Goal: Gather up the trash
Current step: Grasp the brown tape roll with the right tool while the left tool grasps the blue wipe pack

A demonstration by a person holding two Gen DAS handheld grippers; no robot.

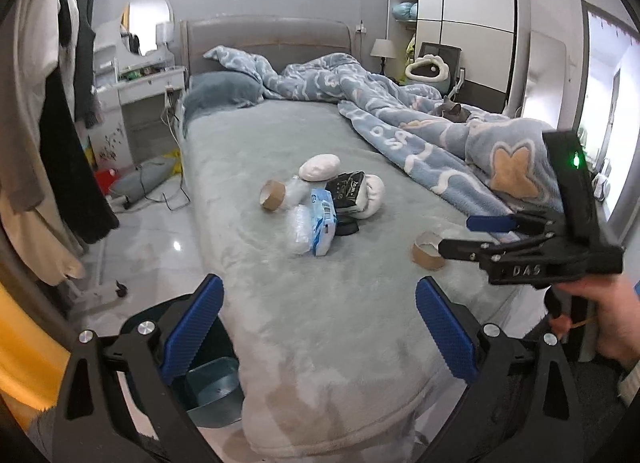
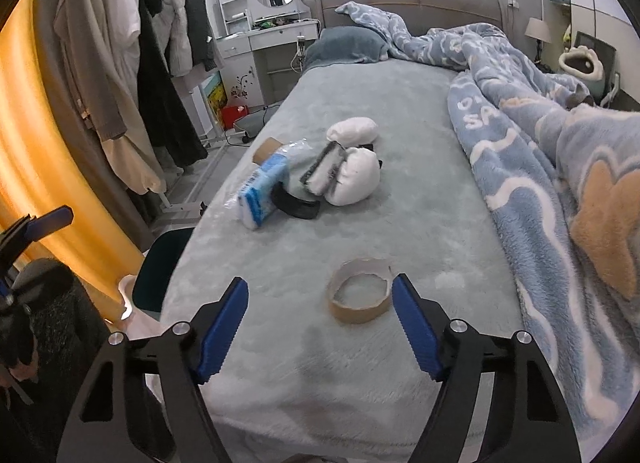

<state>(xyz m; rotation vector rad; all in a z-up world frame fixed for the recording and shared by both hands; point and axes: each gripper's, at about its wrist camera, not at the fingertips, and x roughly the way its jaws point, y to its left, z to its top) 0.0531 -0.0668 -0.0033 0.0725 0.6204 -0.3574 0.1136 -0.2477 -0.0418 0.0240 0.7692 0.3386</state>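
Observation:
Trash lies on the grey bed [image 1: 320,323]: a cardboard tape ring [image 2: 360,290] near the foot, a second cardboard ring [image 1: 273,195], a blue-white plastic packet [image 1: 322,221], a clear plastic wrapper [image 1: 298,229], white wads [image 1: 320,167], a black packet [image 1: 349,191] and a black lid [image 2: 295,203]. My right gripper [image 2: 320,305] is open, low over the bed, its right finger beside the near ring; it also shows in the left wrist view [image 1: 460,235]. My left gripper [image 1: 319,309] is open and empty above the bed's foot. A teal bin [image 1: 214,391] stands below the bed's left corner.
A blue patterned blanket [image 1: 420,131] is heaped along the bed's right side, with a grey cat [image 1: 452,109] on it. Clothes hang on a rack [image 2: 132,51] at the left. A white vanity [image 1: 136,79] and cables on the floor lie beyond. A wardrobe [image 1: 460,31] stands far right.

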